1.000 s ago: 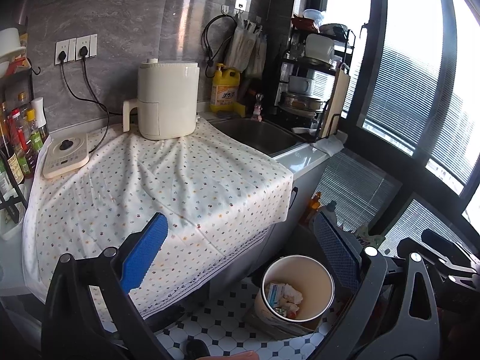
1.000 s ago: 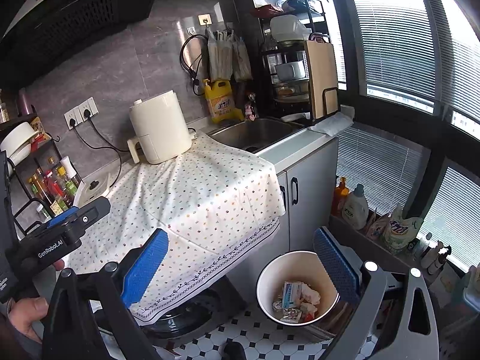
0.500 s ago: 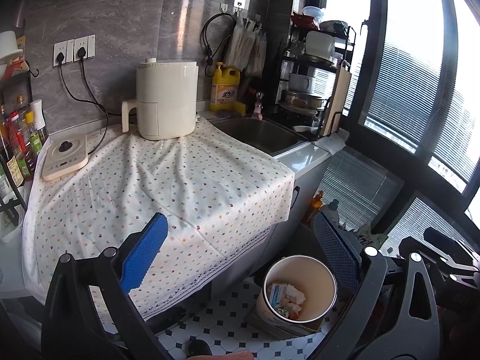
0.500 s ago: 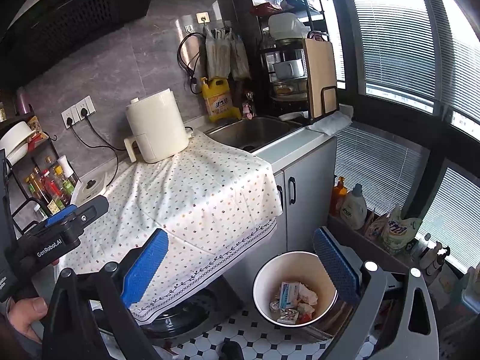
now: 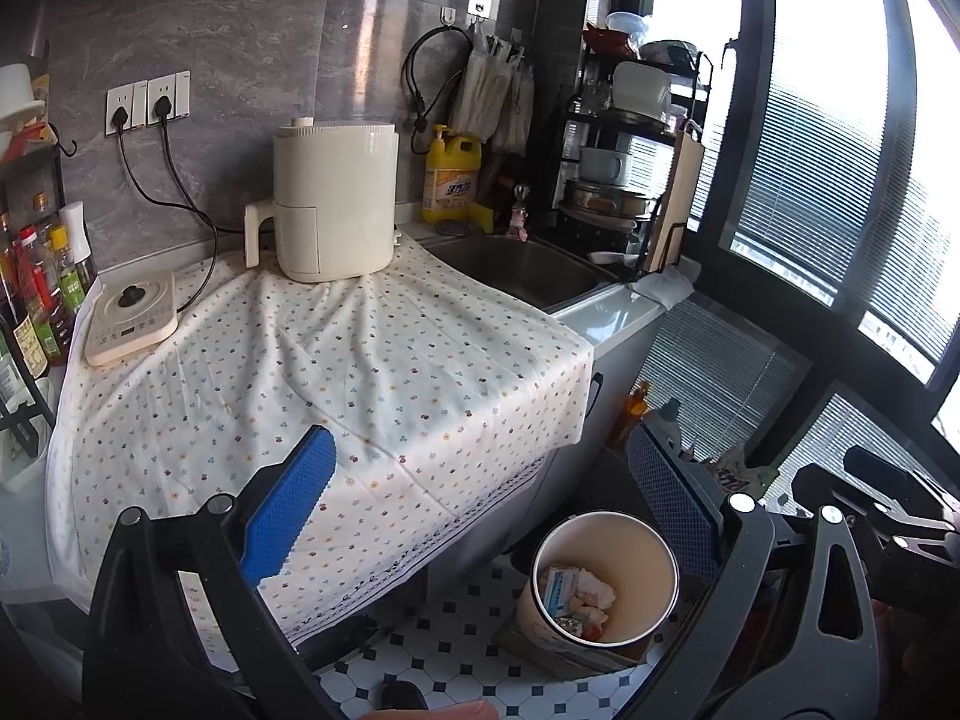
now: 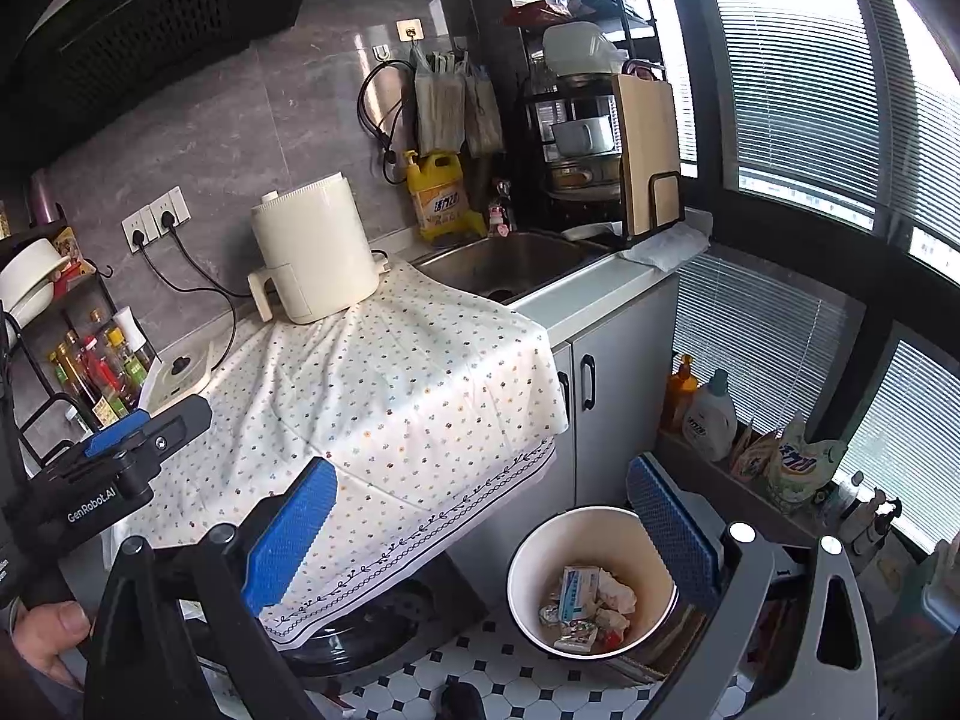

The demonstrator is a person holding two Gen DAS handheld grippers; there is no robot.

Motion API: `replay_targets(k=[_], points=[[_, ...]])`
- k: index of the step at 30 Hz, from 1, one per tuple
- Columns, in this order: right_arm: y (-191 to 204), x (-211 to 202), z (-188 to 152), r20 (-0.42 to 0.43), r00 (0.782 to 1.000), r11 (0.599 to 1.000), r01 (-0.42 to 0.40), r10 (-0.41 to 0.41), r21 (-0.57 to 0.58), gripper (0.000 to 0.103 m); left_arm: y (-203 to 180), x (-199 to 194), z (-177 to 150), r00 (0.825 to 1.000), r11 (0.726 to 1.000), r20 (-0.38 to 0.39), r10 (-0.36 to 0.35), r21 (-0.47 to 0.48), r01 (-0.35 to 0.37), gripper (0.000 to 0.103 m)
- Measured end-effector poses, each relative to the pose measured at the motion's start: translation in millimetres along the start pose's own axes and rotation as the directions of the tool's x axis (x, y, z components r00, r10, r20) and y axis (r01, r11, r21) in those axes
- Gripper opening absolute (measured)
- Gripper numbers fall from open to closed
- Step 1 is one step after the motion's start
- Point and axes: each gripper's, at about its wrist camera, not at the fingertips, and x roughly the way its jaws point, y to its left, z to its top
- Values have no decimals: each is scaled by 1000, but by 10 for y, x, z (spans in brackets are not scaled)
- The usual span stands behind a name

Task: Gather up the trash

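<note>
A dotted cloth (image 5: 360, 384) drapes the bench (image 5: 618, 315) — an air fryer (image 5: 333, 201) and a small cooker (image 5: 132, 318) sit on it.

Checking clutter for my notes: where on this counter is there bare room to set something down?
The dotted cloth is bare from the air fryer forward to its front edge. Crowded: bottle rack left, dish rack behind the sink.

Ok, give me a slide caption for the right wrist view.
Open right gripper above a white bin of wrappers beside the cloth-covered counter.
</note>
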Motion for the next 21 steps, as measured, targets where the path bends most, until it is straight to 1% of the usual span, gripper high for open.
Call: replay_targets(k=[14, 21], points=[[52, -11, -5, 0, 1000, 1000, -9, 9, -11, 95, 50, -109, -32, 1000, 1000, 9, 10, -6, -10, 97], [69, -16, -47, -9, 1000, 1000, -16, 16, -11, 95, 72, -125, -62, 1000, 1000, 0, 20, -11, -20, 97]])
